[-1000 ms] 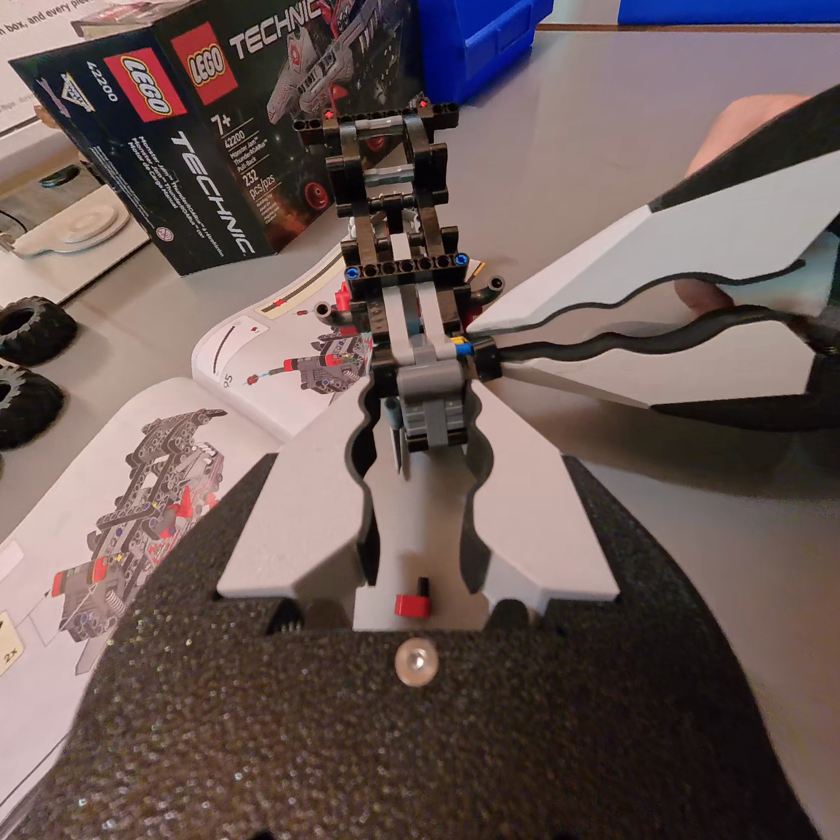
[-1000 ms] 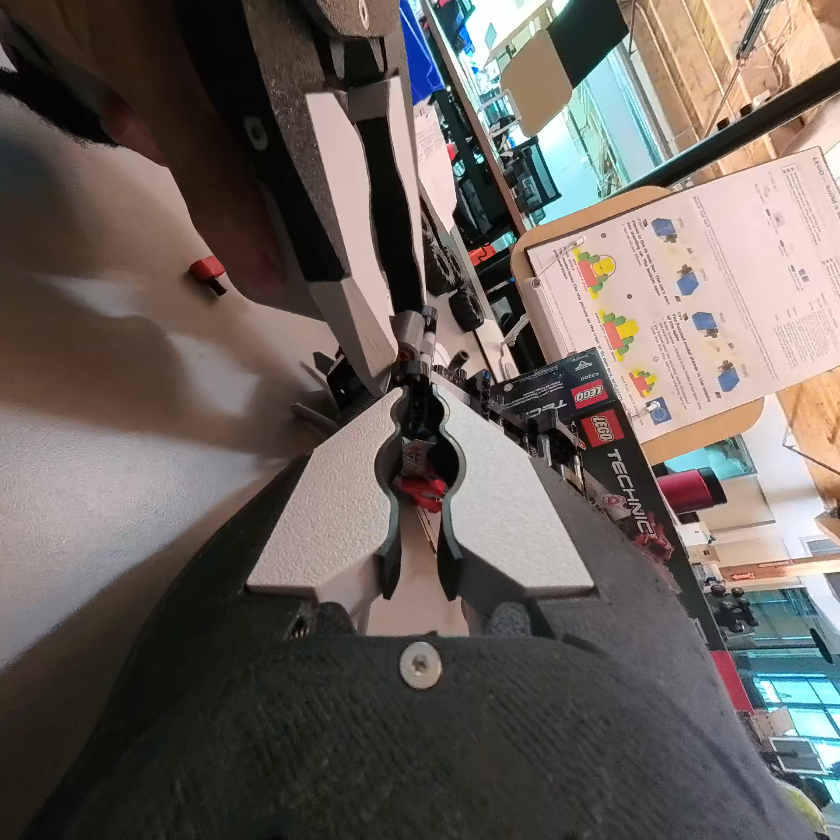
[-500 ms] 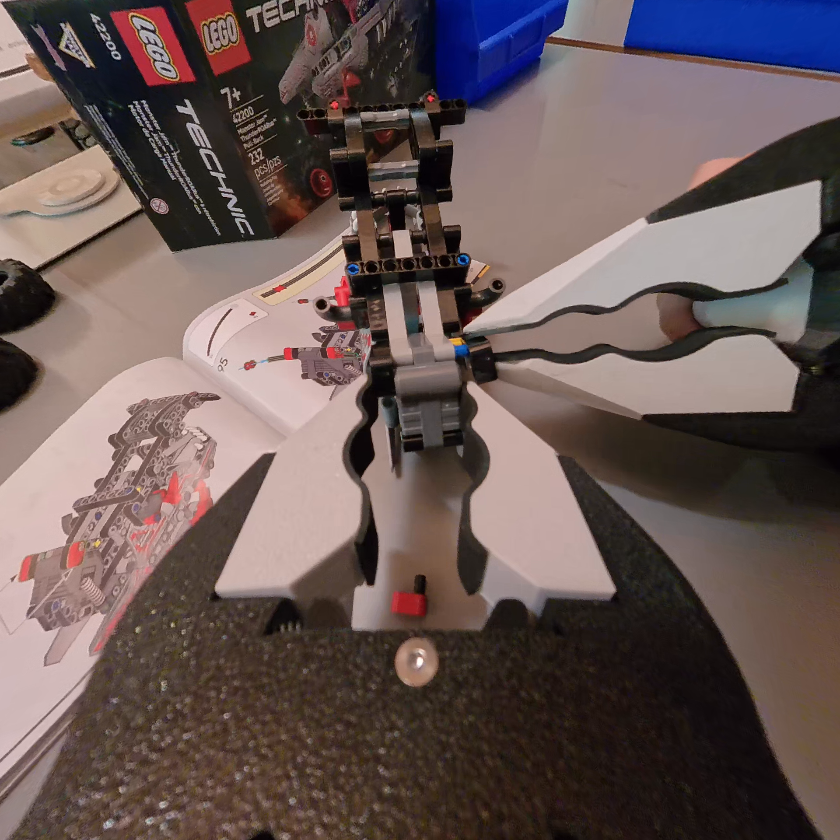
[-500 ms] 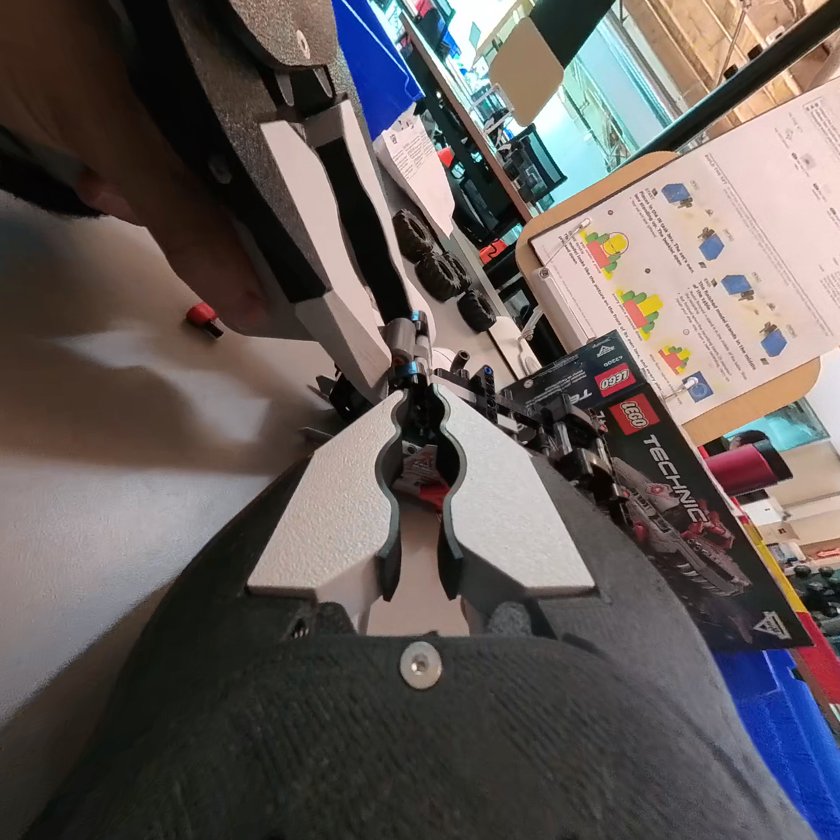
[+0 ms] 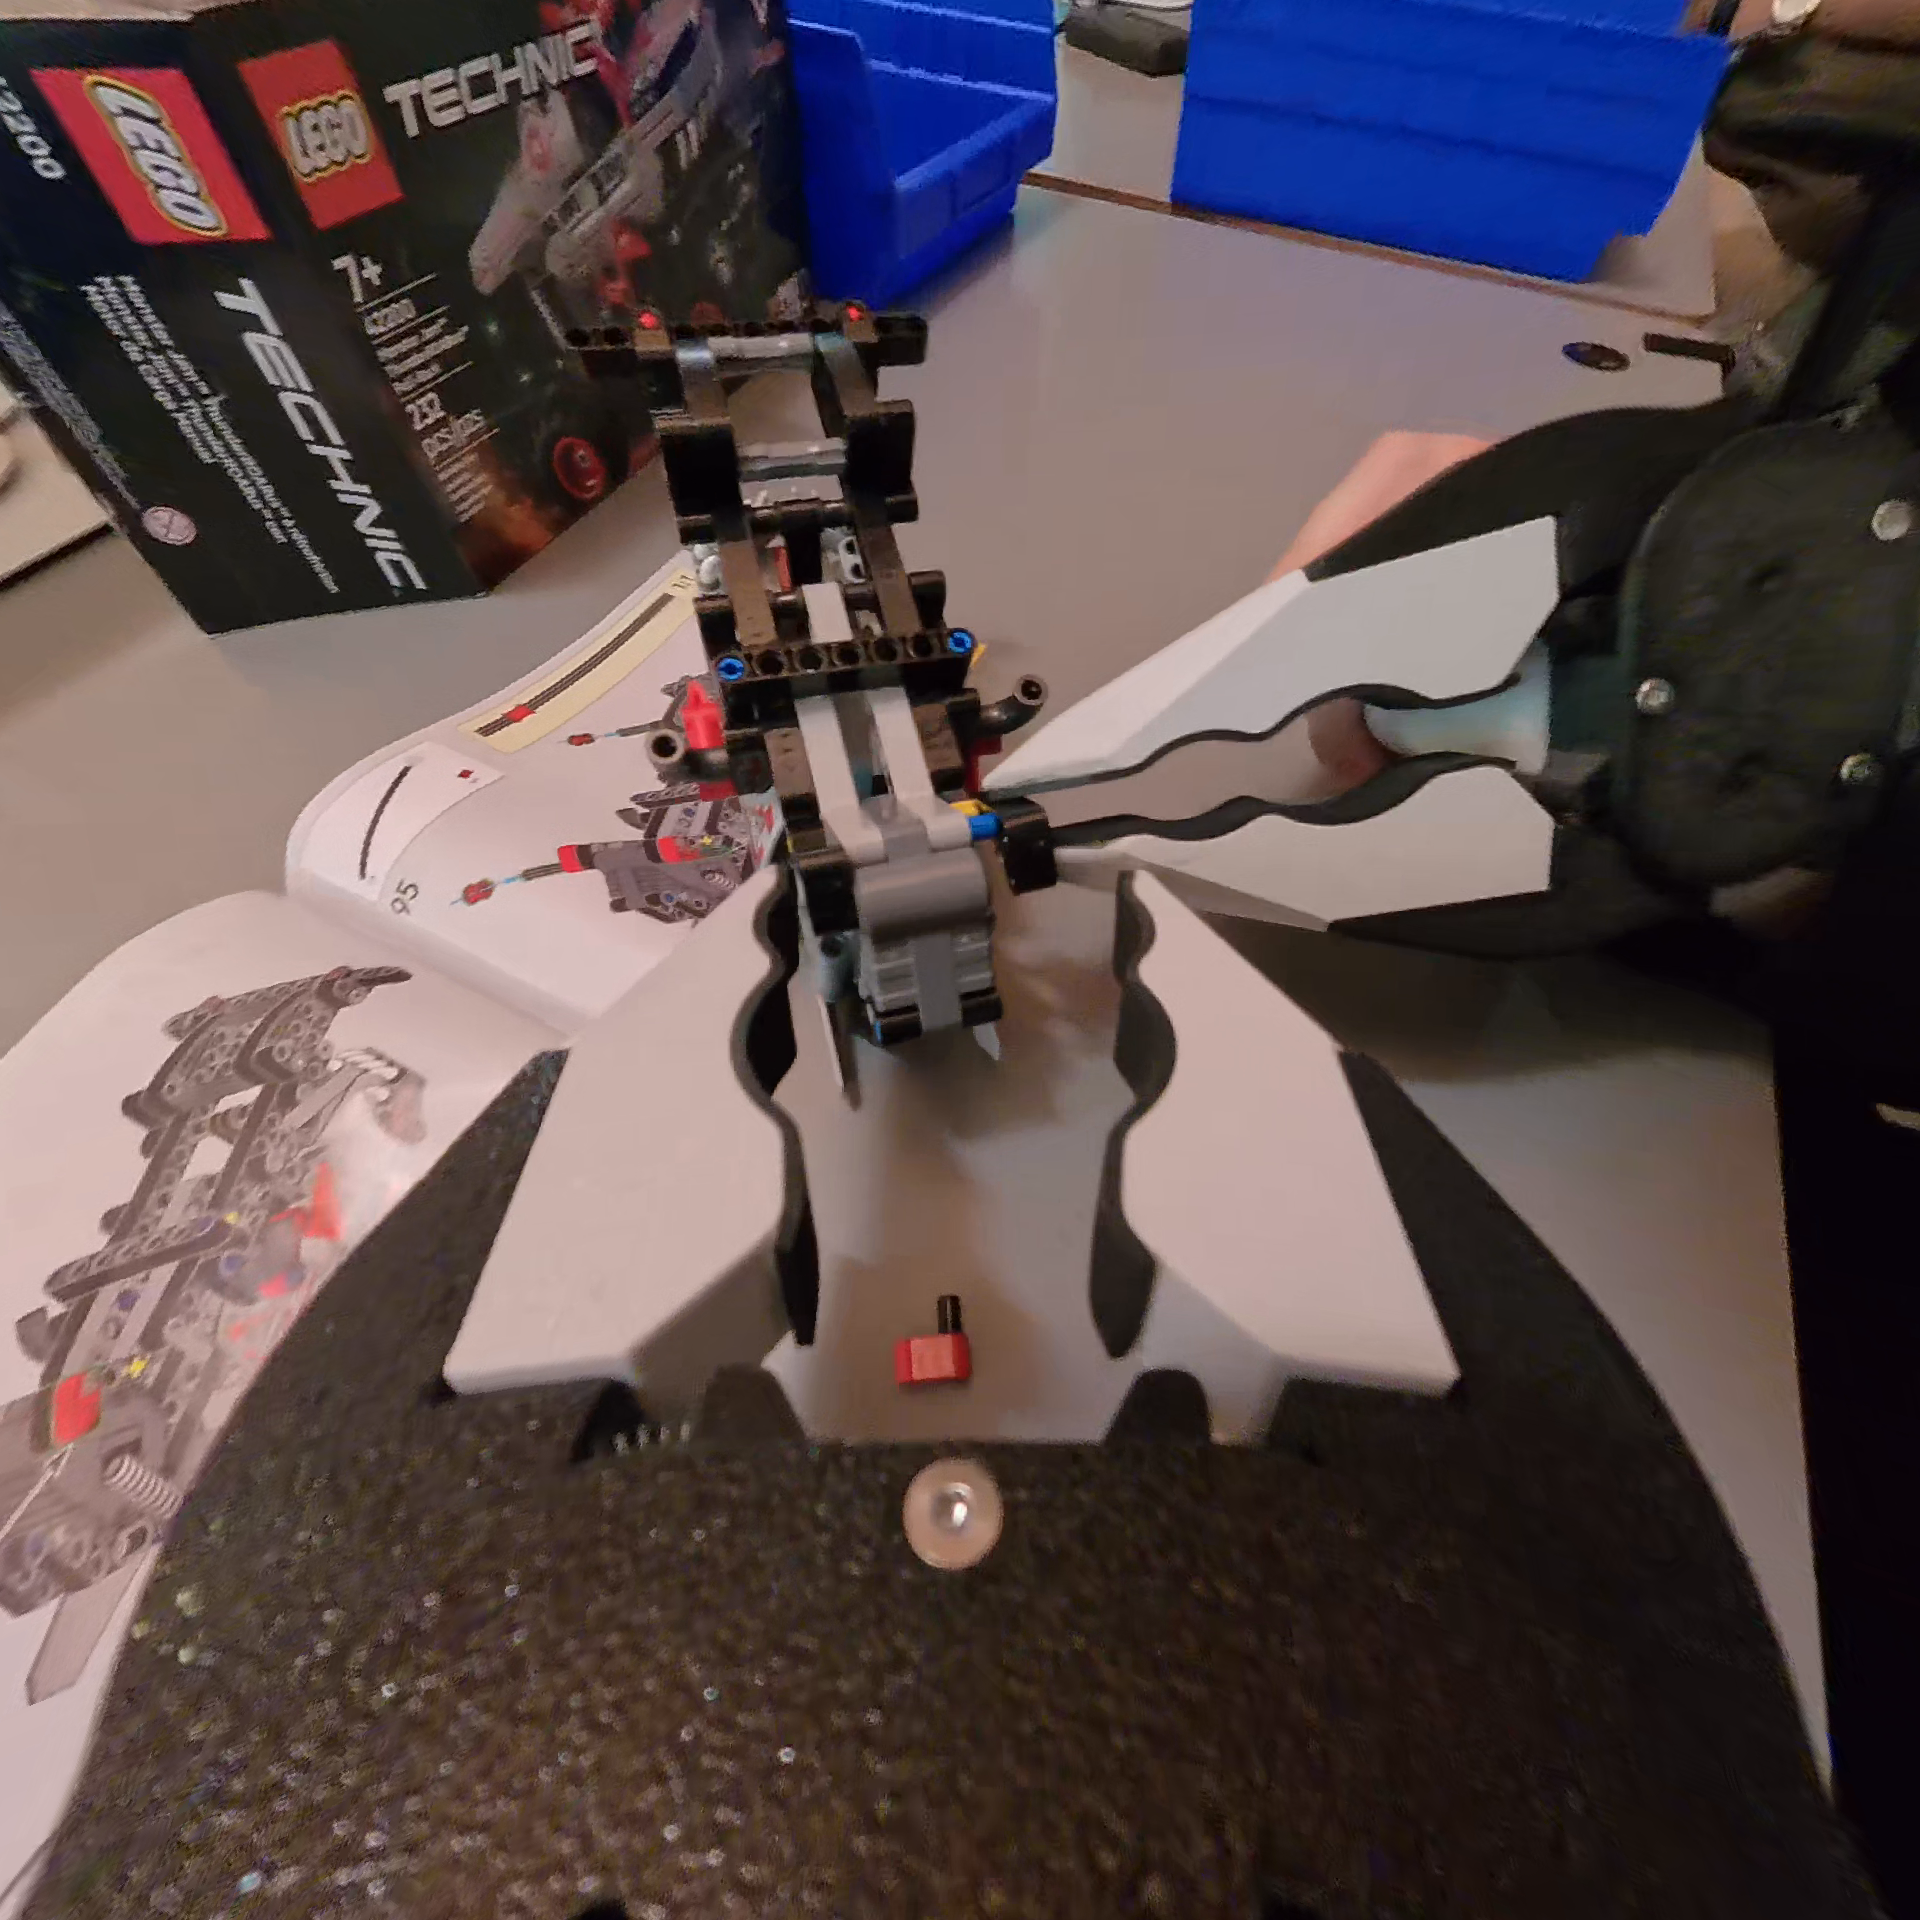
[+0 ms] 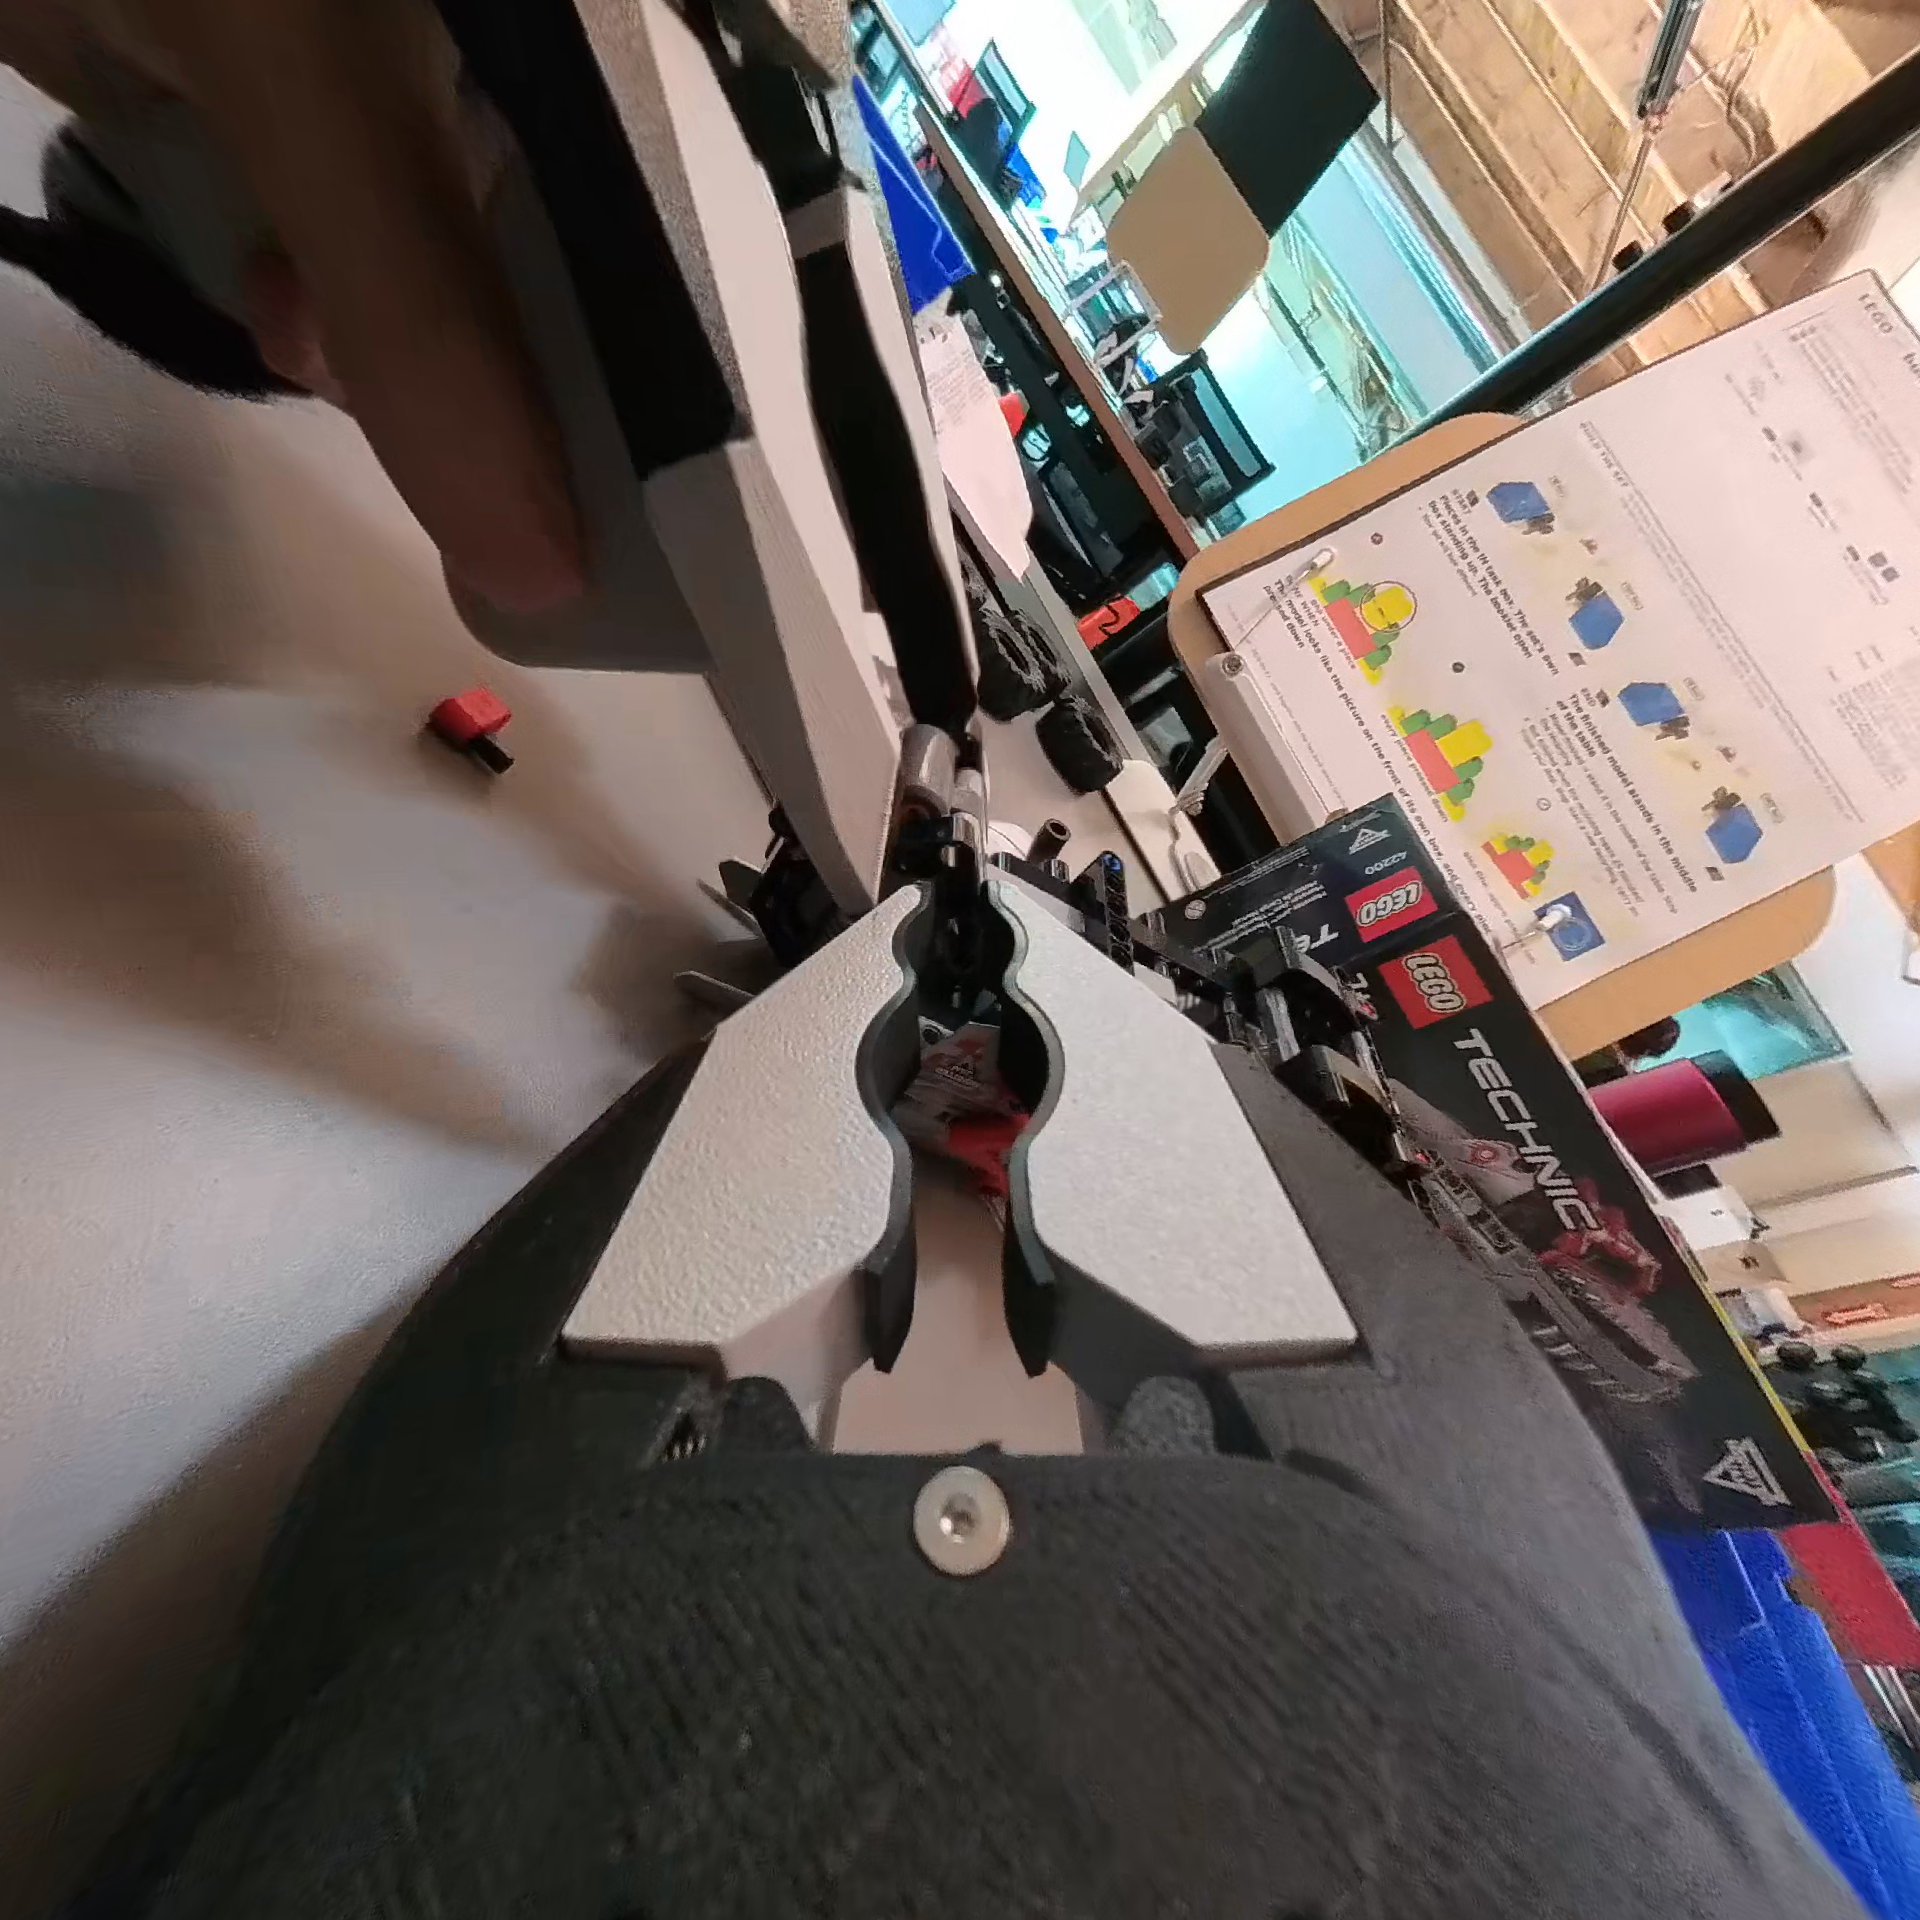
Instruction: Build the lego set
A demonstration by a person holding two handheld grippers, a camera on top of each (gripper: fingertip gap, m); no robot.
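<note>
Left gripper (image 5: pixel 940 914) spread around the black-and-grey brick chassis (image 5: pixel 831 665); right gripper (image 5: pixel 1023 836) pinching its black side piece (image 5: pixel 1029 847) should press squarely inward.

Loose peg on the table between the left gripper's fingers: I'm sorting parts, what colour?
Red with a black stub, clearest in the left wrist view.

model (image 5: pixel 821 665): hard plastic, mostly black and grey, kinda shiny
left gripper (image 5: pixel 951 935): matt grey fingers, black rubbery wavy pads, rough speckly black body, one shiny metal screw
table (image 5: pixel 1299 343): smooth grey, dull sheen
box (image 5: pixel 312 343): glossy printed card
booklet (image 5: pixel 208 1039): plain matt paper
bins (image 5: pixel 1434 135): smooth blue plastic
</note>
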